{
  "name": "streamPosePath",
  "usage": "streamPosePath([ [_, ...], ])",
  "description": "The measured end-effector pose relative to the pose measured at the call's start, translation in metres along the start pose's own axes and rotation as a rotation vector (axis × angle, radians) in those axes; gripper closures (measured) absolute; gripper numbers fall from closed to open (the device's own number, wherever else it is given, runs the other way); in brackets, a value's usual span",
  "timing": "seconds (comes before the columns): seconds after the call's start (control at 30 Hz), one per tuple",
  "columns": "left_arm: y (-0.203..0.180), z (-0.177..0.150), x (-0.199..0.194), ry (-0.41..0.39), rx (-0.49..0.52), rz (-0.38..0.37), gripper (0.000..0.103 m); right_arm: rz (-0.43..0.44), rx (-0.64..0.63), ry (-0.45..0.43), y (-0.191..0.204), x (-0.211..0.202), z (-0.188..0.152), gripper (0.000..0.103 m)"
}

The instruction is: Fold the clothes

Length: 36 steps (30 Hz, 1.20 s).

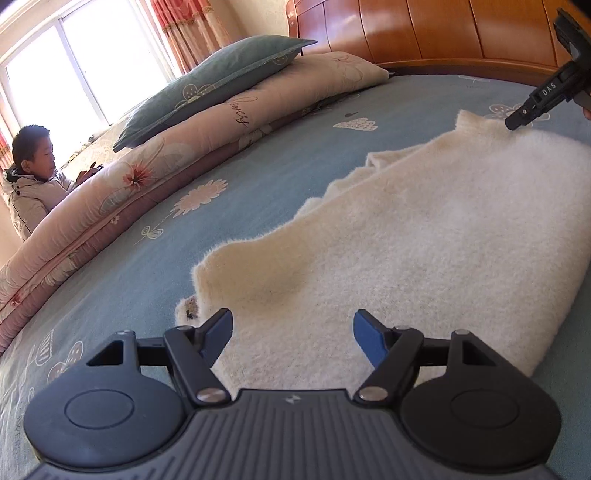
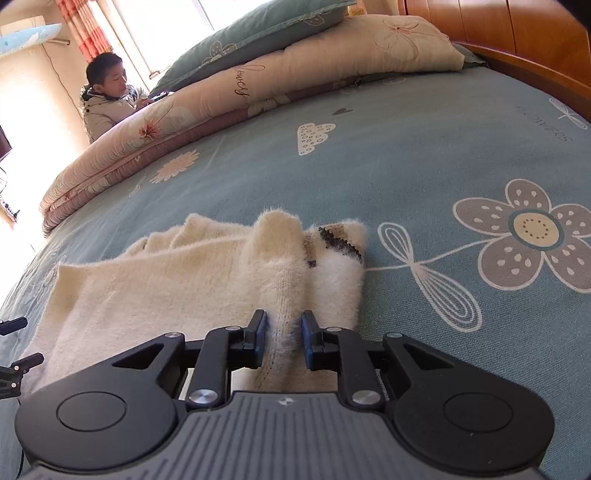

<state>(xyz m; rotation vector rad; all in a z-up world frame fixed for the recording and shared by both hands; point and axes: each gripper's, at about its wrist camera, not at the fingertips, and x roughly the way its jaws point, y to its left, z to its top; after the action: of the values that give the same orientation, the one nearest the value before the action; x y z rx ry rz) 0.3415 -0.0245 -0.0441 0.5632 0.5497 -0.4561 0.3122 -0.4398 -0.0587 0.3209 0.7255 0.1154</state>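
Left wrist – blue floral bedsheet.

The sweater lies flat on the bed, towards its near side. In the left wrist view the left claw hangs over the sweater's near end, with the right claw at the far end, by the collar. In the right wrist view the right claw has a ridge of the sweater between its pads, seemingly pinched. Behind the sweater a rolled quilt runs along the bed's far side, with a pillow on top. The headboard stands to the right. A person sits beyond the quilt, before the window.
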Motion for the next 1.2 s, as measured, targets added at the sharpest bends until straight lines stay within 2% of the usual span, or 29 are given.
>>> streamPosePath([
  [0.03, 0.003, 0.008, 0.009, -0.004, -0.016, -0.023, 0.029, -0.022, -0.027, -0.033, 0.005, -0.004, 0.003, 0.066],
  [0.13, 0.009, 0.029, 0.040, 0.012, -0.073, -0.104, 0.027, 0.017, -0.127, -0.094, 0.025, -0.005, 0.016, 0.066],
  [0.23, 0.021, 0.036, 0.076, 0.074, -0.181, -0.178, 0.027, 0.056, -0.240, -0.041, 0.044, 0.016, 0.021, 0.066],
  [0.3, 0.037, 0.031, 0.101, 0.124, -0.280, -0.208, 0.025, -0.006, -0.293, 0.026, 0.048, 0.040, 0.021, 0.066],
  [0.4, 0.064, 0.019, 0.121, 0.149, -0.430, -0.248, 0.023, -0.052, -0.271, 0.050, 0.030, 0.062, 0.022, 0.069],
  [0.47, 0.073, 0.017, 0.121, 0.150, -0.471, -0.241, 0.025, -0.027, -0.191, 0.045, 0.017, 0.062, 0.025, 0.070],
  [0.53, 0.073, 0.020, 0.114, 0.169, -0.467, -0.233, 0.024, -0.030, -0.176, 0.040, 0.018, 0.053, 0.023, 0.069],
  [0.6, 0.066, 0.025, 0.093, 0.175, -0.434, -0.190, 0.025, -0.031, -0.198, 0.041, 0.028, 0.035, 0.019, 0.066],
  [0.67, 0.057, 0.028, 0.072, 0.193, -0.398, -0.209, 0.024, -0.030, -0.225, 0.043, 0.040, 0.015, 0.015, 0.061],
  [0.7, 0.048, 0.029, 0.055, 0.203, -0.368, -0.247, 0.024, -0.012, -0.230, 0.043, 0.046, 0.004, 0.012, 0.060],
  [0.8, 0.018, 0.030, 0.010, 0.182, -0.290, -0.319, 0.019, 0.120, -0.243, 0.096, 0.076, -0.022, -0.005, 0.058],
  [0.9, -0.009, 0.028, -0.012, 0.155, -0.247, -0.408, 0.016, 0.255, -0.258, 0.165, 0.110, -0.030, -0.029, 0.053],
  [0.97, -0.026, 0.019, -0.008, 0.194, -0.216, -0.366, 0.016, 0.288, -0.266, 0.194, 0.130, -0.025, -0.050, 0.053],
  [1.0, -0.034, 0.013, -0.006, 0.217, -0.203, -0.345, 0.016, 0.278, -0.272, 0.210, 0.136, -0.021, -0.062, 0.053],
  [1.07, -0.038, -0.016, 0.008, 0.332, -0.240, -0.322, 0.016, 0.213, -0.254, 0.257, 0.134, -0.013, -0.086, 0.053],
  [1.2, -0.025, -0.051, -0.016, 0.262, -0.309, -0.351, 0.016, 0.210, -0.240, 0.226, 0.118, -0.041, -0.118, 0.054],
])
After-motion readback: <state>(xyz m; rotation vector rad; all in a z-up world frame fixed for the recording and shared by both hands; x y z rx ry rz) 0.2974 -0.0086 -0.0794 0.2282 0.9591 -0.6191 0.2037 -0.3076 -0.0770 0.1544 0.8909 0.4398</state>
